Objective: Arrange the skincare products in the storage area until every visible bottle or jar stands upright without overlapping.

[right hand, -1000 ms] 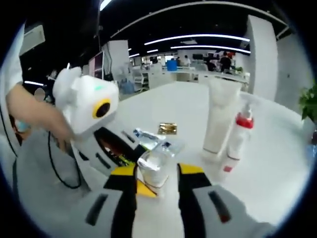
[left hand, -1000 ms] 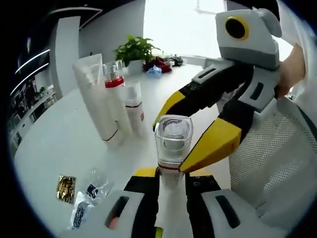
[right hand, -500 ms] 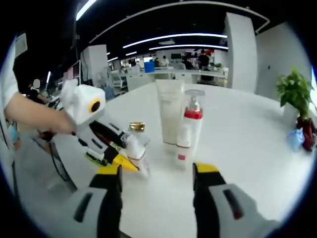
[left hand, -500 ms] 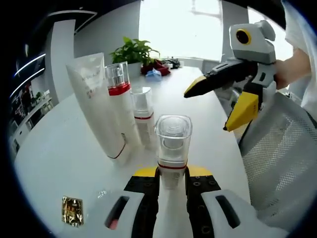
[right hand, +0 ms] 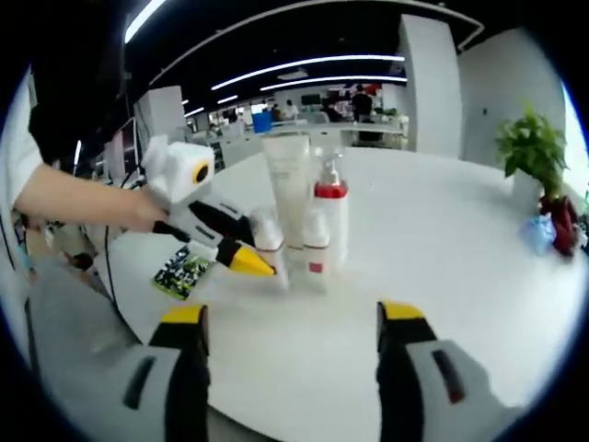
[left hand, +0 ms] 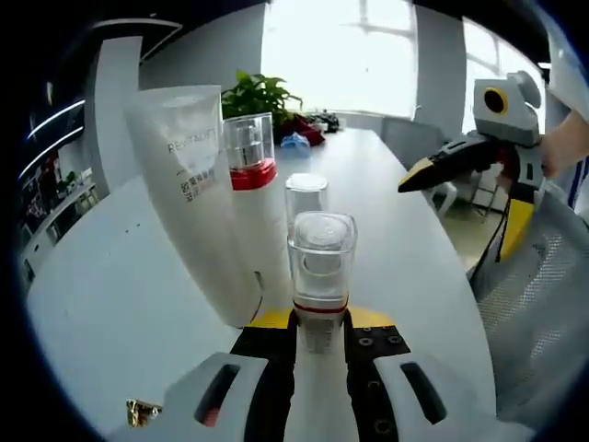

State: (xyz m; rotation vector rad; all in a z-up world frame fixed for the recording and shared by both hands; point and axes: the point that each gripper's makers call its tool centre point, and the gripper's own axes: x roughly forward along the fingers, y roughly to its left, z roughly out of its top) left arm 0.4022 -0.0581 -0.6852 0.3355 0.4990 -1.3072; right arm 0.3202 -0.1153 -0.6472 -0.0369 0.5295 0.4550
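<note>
My left gripper [left hand: 320, 319] is shut on a small bottle [left hand: 321, 269] with a clear cap and a red band, held upright. Just beyond it stand a white tube [left hand: 196, 198], a pump bottle with a red collar [left hand: 251, 184] and a second small clear-capped bottle [left hand: 306, 196]. My right gripper [left hand: 462, 204] hangs open off to the right, apart from them. In the right gripper view my right gripper [right hand: 290, 324] is wide open, with nothing between its jaws. Beyond it the left gripper [right hand: 247, 260] holds the small bottle [right hand: 268, 235] beside the tube [right hand: 287, 180], pump bottle [right hand: 330, 214] and second small bottle [right hand: 316, 247].
The white table [right hand: 433, 249] stretches far behind the group. A potted plant [left hand: 257, 93] and small coloured items stand at its far end. A gold packet [left hand: 144, 412] and printed sachets [right hand: 187, 272] lie near the table's edge. A person's hand [right hand: 83, 203] holds the left gripper.
My left gripper has carried the small bottle up close to the standing tube and bottles. My right gripper has let go of its cap, drawn back and opened wider.
</note>
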